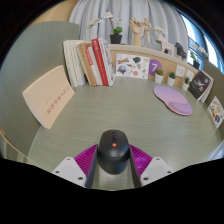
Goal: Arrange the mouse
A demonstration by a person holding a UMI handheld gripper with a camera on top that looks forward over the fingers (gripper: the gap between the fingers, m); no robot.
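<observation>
Surface [70, 125]: your grey-green desk stretches ahead of the claw.
Mouse pad [171, 98]: purple, far ahead to the right, likely your target.
Mouse [113, 152]: sits between the fingers; probably light, rigid, slick-shelled, so pinch its flanks.
Claw [113, 162]: fingers look clamped on the mouse's sides.

Matt black plastic mouse [113, 152]; smooth desk [100, 115].

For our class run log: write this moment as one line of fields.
task: arrange mouse | gripper: shut on mouse | mouse pad: purple, beyond fingers, bare | books: upright at desk back
</observation>
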